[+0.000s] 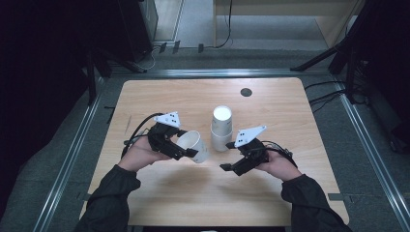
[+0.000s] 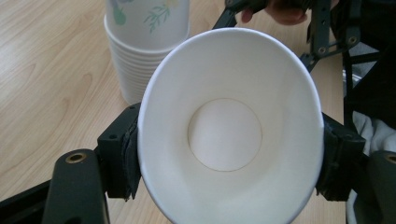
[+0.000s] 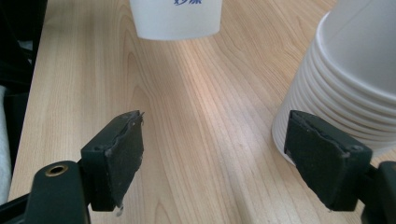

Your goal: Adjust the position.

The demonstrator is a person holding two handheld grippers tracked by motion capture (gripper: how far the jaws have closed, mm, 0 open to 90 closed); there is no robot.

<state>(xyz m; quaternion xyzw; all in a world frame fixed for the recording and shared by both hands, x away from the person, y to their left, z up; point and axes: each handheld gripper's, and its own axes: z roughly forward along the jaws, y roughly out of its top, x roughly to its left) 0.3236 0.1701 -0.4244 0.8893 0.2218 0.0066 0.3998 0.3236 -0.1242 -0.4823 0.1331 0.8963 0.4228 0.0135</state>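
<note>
high view overhead facing forward, gripper views close, sharing cup stack (image 1: 222,128)

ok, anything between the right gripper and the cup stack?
Nothing visible. The right gripper is open, with bare table between its jaws, and the cup stack sits just beside its right jaw. The left gripper holds the single cup clear.

Dark long sleeves (image 1: 110,198) down to both wrists. Black two-jaw left gripper (image 1: 186,147) and right gripper (image 1: 226,167), each topped with a grey three-cornered plate (image 1: 168,119) marked by small dark dots. Black cable (image 1: 140,126) trailing behind. Worn flat pads (image 3: 125,156); brass-coloured screw holes (image 3: 56,170) at the jaw bases.
</note>
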